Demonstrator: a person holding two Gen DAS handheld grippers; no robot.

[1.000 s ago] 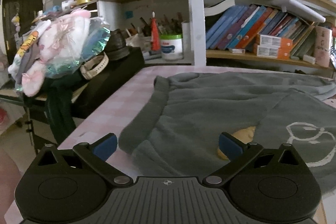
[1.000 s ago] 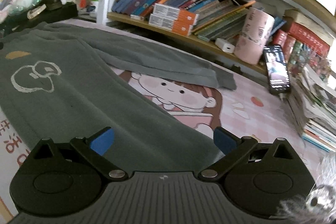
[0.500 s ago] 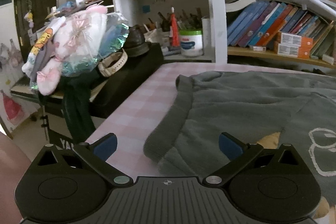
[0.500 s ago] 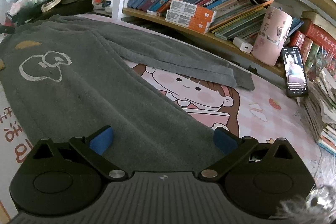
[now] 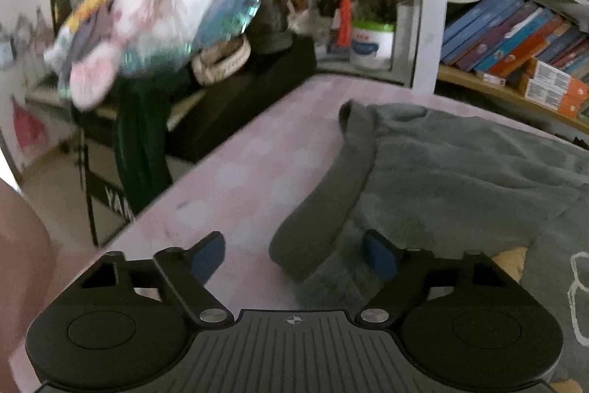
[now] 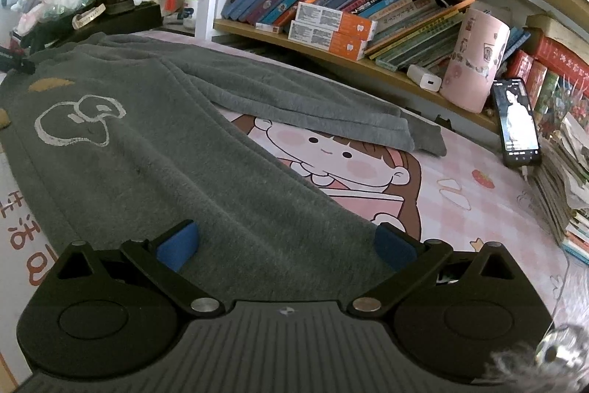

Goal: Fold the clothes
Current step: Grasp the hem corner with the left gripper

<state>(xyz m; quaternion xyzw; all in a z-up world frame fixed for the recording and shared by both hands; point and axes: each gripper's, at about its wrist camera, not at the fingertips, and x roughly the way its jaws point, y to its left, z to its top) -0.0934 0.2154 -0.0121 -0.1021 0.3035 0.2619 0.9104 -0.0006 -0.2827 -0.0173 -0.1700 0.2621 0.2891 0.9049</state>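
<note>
The left claw (image 5: 294, 255) is closing its jaws, and the thick rolled edge of the grey sweater (image 5: 460, 179) is lying between the blue pads (image 5: 379, 256), not yet pinched as far as the view shows. The right claw (image 6: 287, 242) is hovering with its jaws standing wide over the near hem of the same sweater (image 6: 154, 150), holding nothing.

The sweater is lying spread flat across the pink cartoon mat (image 6: 460, 179), one sleeve (image 6: 313, 105) stretching toward the far right, near the bookshelf (image 6: 349, 13); a white outline drawing (image 6: 77, 120) is showing on its front.

It is looking like plush fleece: soft, limp, fairly light, and not slippery (the pile should be gripping the pads well). Nothing about it is fragile. Being floppy, it will likely be sagging and dragging when lifted from one point, so taking it at the thick rolled edge on the left and the hem on the right seems the sound choice, with a deep pinch gathering both layers.

A phone (image 6: 517, 124) is leaning at the far right, well apart from the fabric.
</note>
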